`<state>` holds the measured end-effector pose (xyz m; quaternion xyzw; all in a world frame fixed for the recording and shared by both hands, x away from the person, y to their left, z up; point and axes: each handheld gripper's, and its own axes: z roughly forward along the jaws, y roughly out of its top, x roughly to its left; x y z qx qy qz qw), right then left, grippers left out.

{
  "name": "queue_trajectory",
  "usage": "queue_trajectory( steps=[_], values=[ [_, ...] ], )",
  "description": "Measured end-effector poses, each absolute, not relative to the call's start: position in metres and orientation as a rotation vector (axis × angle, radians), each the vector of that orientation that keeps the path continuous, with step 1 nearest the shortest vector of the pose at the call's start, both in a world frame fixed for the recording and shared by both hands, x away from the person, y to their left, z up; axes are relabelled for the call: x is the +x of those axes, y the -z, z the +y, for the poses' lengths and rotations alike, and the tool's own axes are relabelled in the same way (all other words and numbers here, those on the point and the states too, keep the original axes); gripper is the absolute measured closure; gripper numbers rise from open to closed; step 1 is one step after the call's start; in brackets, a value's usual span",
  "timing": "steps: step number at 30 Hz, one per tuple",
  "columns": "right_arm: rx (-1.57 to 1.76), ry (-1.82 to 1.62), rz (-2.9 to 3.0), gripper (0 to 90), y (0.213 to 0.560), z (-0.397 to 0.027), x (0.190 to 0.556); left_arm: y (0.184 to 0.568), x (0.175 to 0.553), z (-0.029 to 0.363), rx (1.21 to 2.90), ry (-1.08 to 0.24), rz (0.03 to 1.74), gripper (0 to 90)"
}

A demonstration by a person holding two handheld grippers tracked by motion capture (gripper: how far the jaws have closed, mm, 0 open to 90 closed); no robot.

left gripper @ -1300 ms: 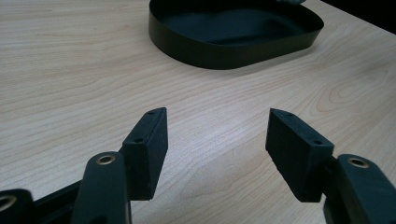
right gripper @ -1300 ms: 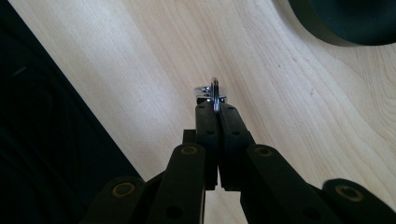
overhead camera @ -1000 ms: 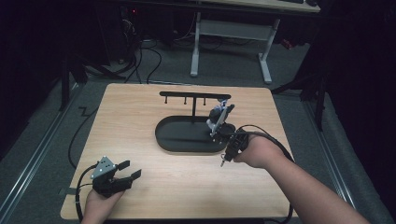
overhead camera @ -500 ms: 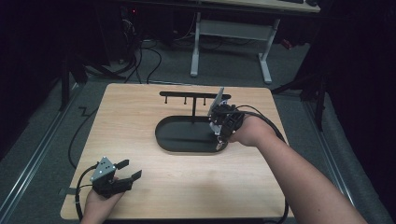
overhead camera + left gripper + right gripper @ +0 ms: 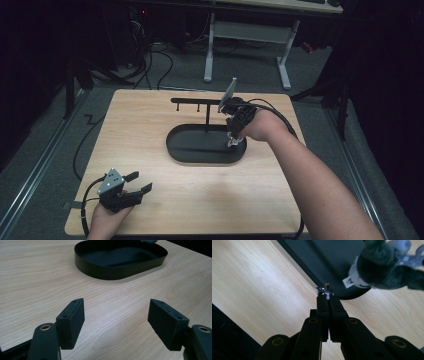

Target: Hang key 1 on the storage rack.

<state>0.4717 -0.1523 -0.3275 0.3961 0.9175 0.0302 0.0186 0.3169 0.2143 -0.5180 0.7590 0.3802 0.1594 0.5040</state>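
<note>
Pale wood desk carries everything. Right tool, jaws pressed together, pinches a small metal ring with a dark plush keychain hanging from it over the black oval tray's right end, beside the hook rack. Left tool rests near the desk's front left corner, jaws wide apart, holding nothing.
</note>
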Motion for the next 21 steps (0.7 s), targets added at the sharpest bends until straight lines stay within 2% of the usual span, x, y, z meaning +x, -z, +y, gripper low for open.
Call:
queue_trajectory(
  steps=[21],
  values=[
    [1.237, -0.144, 2.819, 89.1, 0.313, -0.140, 0.502, 0.518, 0.317, 0.215, 1.837, -0.391, 0.909, 29.5]
  ],
)
